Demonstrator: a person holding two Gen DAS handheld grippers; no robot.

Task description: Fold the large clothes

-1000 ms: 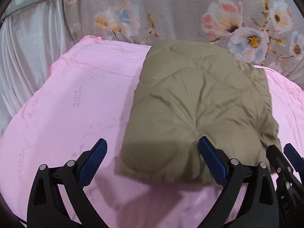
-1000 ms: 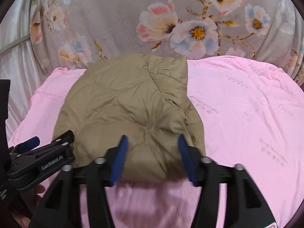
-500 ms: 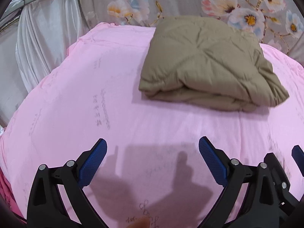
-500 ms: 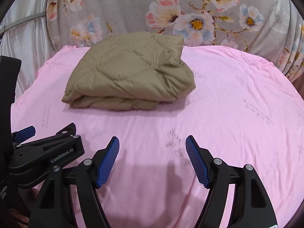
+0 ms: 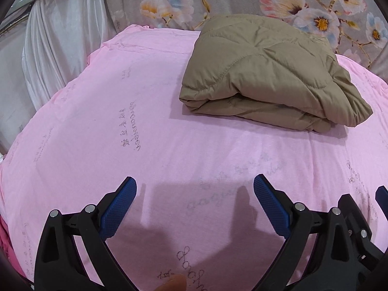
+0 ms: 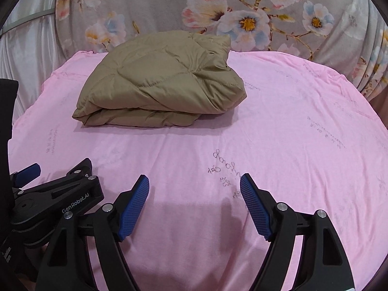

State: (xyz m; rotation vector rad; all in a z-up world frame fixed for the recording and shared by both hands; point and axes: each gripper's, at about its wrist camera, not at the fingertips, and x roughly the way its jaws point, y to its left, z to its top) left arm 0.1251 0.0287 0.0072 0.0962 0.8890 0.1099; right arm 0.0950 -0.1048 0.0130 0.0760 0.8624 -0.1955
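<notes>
Here, through the left wrist camera: left claw (image 5: 195,202) spread wide, blue pads (image 5: 117,208) pinching nothing, hanging over bare pink sheet (image 5: 169,145). Folded tan quilted coat (image 5: 269,72) well ahead of the claw and off to its right, lying flat on the sheet as a thick bundle, folded edges facing the claw, far side close to the flowered cloth (image 5: 303,9) behind. White curtain (image 5: 60,48) ahead and far to the left, past the edge of the sheet. Dark script printed on the sheet, some just in front of the pads. Part of the right claw's black frame (image 5: 359,228) just beside the left claw's right finger, with a scrap of blue pad at the picture's edge.

Next, through the right wrist camera: right claw (image 6: 194,196) likewise spread, pads (image 6: 254,208) apart and gripping nothing, over the pink sheet (image 6: 291,133). Coat (image 6: 162,84) well ahead and a little to the left of this claw, resting on the sheet, touching neither claw. Flowered cloth (image 6: 242,12) rising behind it. Left claw's black body (image 6: 60,198), lettered "GenRobot.AI", close by on the left, just beside the right claw's left finger.
</notes>
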